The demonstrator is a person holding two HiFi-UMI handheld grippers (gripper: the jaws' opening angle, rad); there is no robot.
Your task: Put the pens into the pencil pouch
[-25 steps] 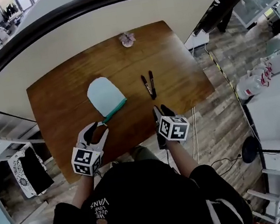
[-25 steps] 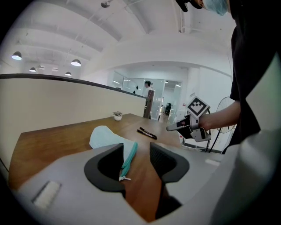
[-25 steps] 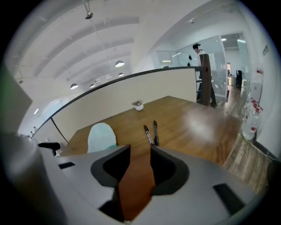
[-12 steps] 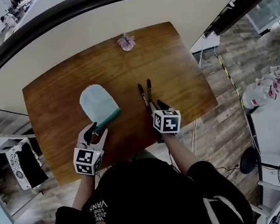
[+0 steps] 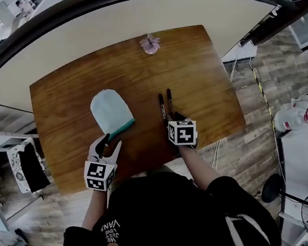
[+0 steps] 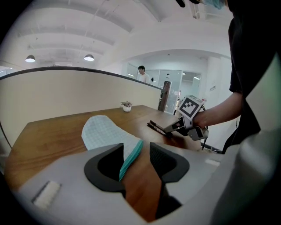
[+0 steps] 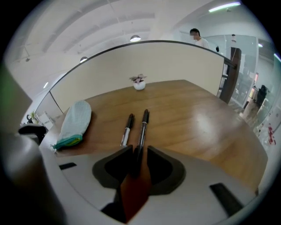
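A pale blue pencil pouch (image 5: pixel 109 110) with a teal zipper edge (image 5: pixel 122 130) lies on the wooden table (image 5: pixel 71 103). Two black pens (image 5: pixel 162 106) (image 5: pixel 169 101) lie side by side to its right. My left gripper (image 5: pixel 107 146) is open just short of the pouch; in the left gripper view the zipper edge (image 6: pixel 131 157) sits between its jaws (image 6: pixel 136 151), untouched. My right gripper (image 5: pixel 174 117) is at the pens' near ends. Its jaws (image 7: pixel 139 154) have just been closing. The right pen (image 7: pixel 143 125) runs into the gap and is not visibly clamped; the left pen (image 7: pixel 127 129) lies outside.
A small potted plant (image 5: pixel 149 44) stands at the table's far edge, in front of a curved cream partition (image 5: pixel 127 20). The person's dark torso fills the near side. A white rack (image 5: pixel 11 164) stands on the floor to the left.
My right gripper has moved forward and down until its jaws reach the near end of the right pen. The left gripper has edged toward the pouch's zipper end.
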